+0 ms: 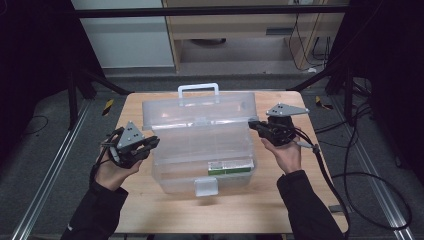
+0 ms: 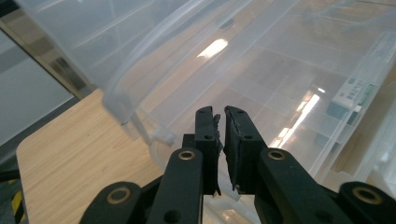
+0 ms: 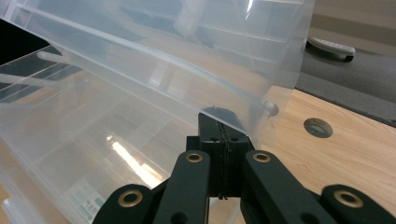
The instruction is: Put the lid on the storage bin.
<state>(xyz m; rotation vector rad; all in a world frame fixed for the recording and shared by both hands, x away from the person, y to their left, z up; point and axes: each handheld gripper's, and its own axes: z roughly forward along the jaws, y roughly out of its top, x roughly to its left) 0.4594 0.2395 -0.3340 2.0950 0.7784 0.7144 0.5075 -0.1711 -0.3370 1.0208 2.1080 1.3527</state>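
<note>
A clear plastic storage box (image 1: 167,175) stands on the wooden table (image 1: 150,210) with its lid (image 1: 200,111) raised at the back and the handle (image 1: 198,90) on top. My left gripper (image 1: 152,143) is at the box's left wall. Its jaws (image 2: 219,111) are nearly together, with a thin slit between them and nothing in it. My right gripper (image 1: 253,124) is at the lid's right end. It is shut (image 3: 218,112), with its tips against the lid's lower edge (image 3: 243,100). A green and white label (image 1: 230,167) shows inside the box.
The box's front latch (image 1: 206,186) hangs over the front wall. There is a round hole (image 3: 317,127) in the table to the right of the box. Cables (image 1: 360,180) lie on the floor at the right, and metal frame legs stand beside the table.
</note>
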